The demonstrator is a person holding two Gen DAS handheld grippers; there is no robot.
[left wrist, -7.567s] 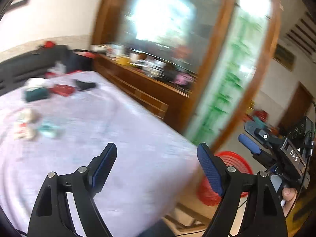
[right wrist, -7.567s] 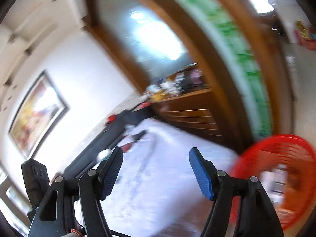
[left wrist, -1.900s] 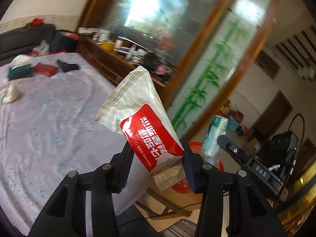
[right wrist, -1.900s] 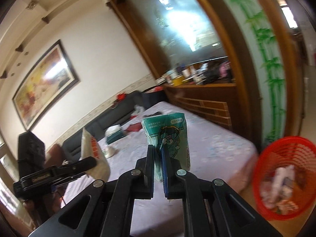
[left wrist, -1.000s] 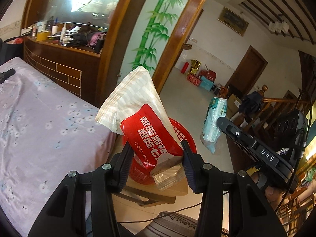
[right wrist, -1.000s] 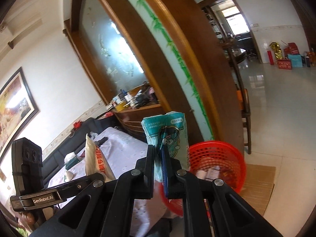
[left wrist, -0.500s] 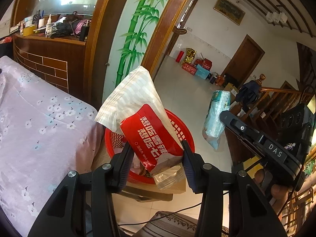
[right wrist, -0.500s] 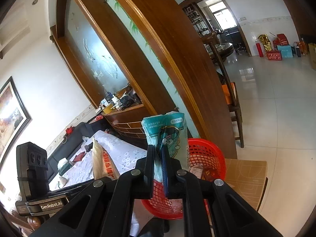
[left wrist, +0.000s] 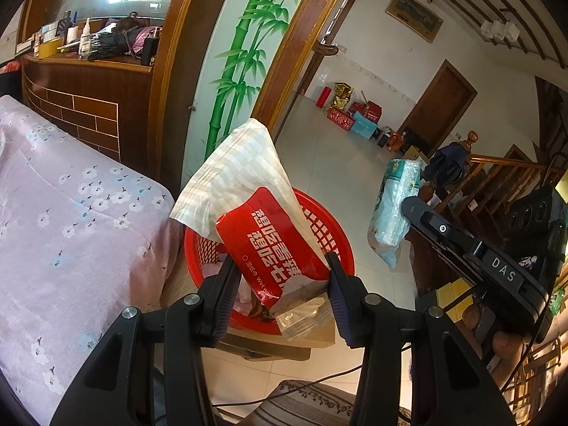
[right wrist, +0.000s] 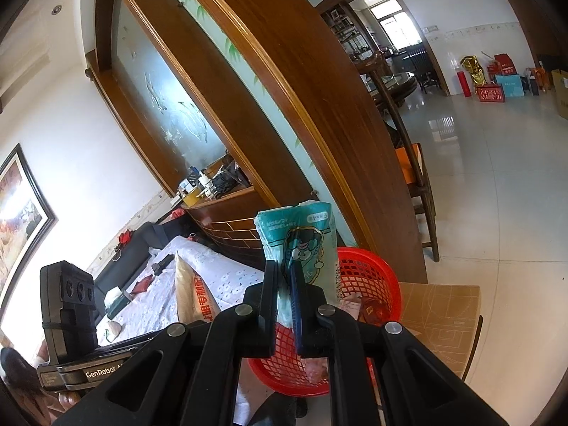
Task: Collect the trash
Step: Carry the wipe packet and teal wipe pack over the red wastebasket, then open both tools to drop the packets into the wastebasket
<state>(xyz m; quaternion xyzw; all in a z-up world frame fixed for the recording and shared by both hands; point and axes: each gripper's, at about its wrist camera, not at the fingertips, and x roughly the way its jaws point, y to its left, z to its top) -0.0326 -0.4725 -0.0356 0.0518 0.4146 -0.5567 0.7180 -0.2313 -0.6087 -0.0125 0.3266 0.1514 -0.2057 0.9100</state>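
Observation:
My left gripper (left wrist: 282,277) is shut on a red and beige wet-wipe packet (left wrist: 255,213) and holds it just above the red plastic basket (left wrist: 339,234). My right gripper (right wrist: 285,278) is shut on a teal tissue pack with a cartoon face (right wrist: 301,241), held over the near rim of the same basket (right wrist: 369,273). The teal pack also shows in the left wrist view (left wrist: 394,209), right of the basket. The wet-wipe packet shows in the right wrist view (right wrist: 193,294). The basket holds several pieces of trash.
The basket stands on a cardboard-topped stool (right wrist: 443,316) beside a bed with a floral lilac sheet (left wrist: 64,213). A wooden cabinet (left wrist: 88,81) and a bamboo-painted glass partition (left wrist: 234,53) stand behind. Small items lie at the bed's far end (right wrist: 142,284). Tiled floor (right wrist: 497,184) lies to the right.
Both grippers took packets from the bed and swung right to the basket. In the last half second they came slightly closer over it, both holds unchanged.

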